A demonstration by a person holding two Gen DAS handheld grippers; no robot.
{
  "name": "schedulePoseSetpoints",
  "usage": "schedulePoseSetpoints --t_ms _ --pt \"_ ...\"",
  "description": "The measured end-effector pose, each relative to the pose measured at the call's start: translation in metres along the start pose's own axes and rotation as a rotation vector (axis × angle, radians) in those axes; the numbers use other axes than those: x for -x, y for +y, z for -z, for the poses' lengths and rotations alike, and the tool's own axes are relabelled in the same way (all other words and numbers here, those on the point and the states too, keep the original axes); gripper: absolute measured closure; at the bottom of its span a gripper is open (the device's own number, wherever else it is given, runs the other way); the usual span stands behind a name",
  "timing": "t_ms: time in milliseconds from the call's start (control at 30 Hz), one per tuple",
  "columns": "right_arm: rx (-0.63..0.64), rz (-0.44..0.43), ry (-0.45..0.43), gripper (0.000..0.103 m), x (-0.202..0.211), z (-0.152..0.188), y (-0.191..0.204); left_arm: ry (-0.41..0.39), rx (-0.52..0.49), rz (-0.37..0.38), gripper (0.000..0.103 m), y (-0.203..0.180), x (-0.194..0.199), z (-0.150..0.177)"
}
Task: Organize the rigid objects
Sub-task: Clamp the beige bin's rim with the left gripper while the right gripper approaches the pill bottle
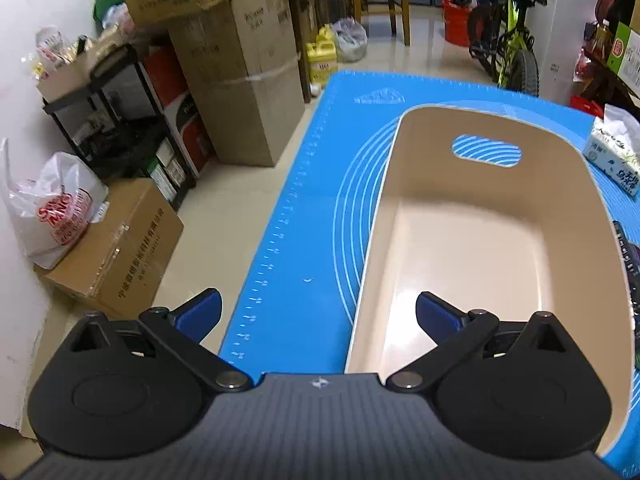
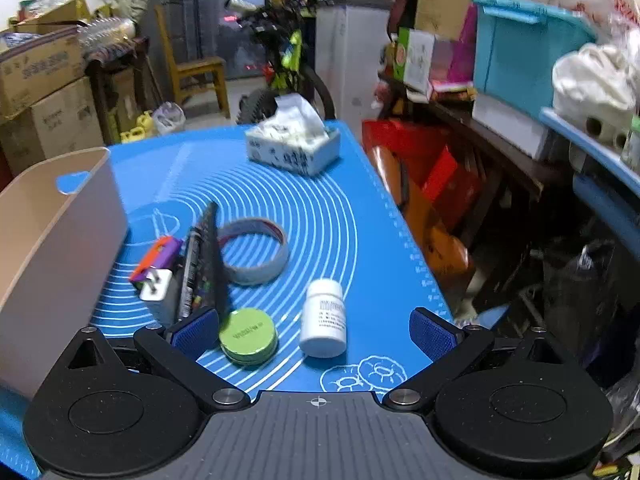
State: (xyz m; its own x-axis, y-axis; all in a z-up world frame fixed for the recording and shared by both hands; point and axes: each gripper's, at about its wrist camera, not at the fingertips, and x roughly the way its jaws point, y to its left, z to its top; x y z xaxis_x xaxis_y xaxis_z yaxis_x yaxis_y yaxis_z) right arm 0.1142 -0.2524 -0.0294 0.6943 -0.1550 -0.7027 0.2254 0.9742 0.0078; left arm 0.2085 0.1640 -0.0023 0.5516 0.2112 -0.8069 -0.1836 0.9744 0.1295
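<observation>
1. Hovering with its jaws spread wide and holding nothing, the right gripper (image 2: pixel 316 326) hangs low over a blue mat (image 2: pixel 320 216), where a white pill bottle (image 2: pixel 324 322) stands upright between the fingers and a green round tin (image 2: pixel 248 336) lies just beside the left finger.
2. Closing from this spot could likely catch tin and bottle together, or tip the tall bottle and send it rolling toward the mat's right edge.
3. Crowded just beyond, a black remote (image 2: pixel 208 256), a white charger plug (image 2: pixel 158 288), a purple-and-orange block (image 2: pixel 158 258) and a grey tape ring (image 2: pixel 254 250) sit touching or nearly so; a careless sweep might scatter them.
4. Waiting released and empty, the left gripper (image 1: pixel 318 312) hangs over the near rim of the beige bin (image 1: pixel 472 128), which has nothing inside; bumping that rim could shove the bin.
5. A tissue box (image 2: pixel 294 148) stands well apart at the far end.
</observation>
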Motion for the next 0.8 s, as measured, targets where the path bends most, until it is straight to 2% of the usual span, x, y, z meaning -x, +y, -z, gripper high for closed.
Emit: schedulePoseSetpoints --t_ms 167,267,400,433,500,533,700,800 --pt "0.010 0.036 0.012 0.003 -0.022 0.004 -0.001 0.038 -0.039 0.023 0.002 -0.006 -0.021 -0.002" --pt "0.001 0.041 0.030 0.003 -0.035 0.004 -0.002 0.078 -0.031 0.055 0.029 -0.004 -0.034 -0.002" --pt "0.002 0.063 0.037 0.003 -0.048 0.003 -0.001 0.089 -0.043 0.068 0.032 -0.006 -0.038 -0.001" --pt "0.005 0.069 0.040 0.003 -0.052 0.003 0.000 0.089 -0.047 0.076 0.035 -0.008 -0.040 -0.001" --pt "0.012 0.081 0.049 0.003 -0.058 0.002 0.000 0.099 -0.058 0.093 0.050 -0.009 -0.041 0.000" --pt "0.017 0.089 0.052 0.005 -0.061 0.002 0.000 0.103 -0.062 0.094 0.052 -0.009 -0.042 -0.001" --pt "0.016 0.106 0.076 0.010 -0.074 0.000 -0.001 0.148 -0.062 0.097 0.079 -0.008 -0.051 0.000" --pt "0.015 0.110 0.084 0.015 -0.080 0.001 -0.001 0.163 -0.055 0.115 0.083 -0.006 -0.054 0.001"
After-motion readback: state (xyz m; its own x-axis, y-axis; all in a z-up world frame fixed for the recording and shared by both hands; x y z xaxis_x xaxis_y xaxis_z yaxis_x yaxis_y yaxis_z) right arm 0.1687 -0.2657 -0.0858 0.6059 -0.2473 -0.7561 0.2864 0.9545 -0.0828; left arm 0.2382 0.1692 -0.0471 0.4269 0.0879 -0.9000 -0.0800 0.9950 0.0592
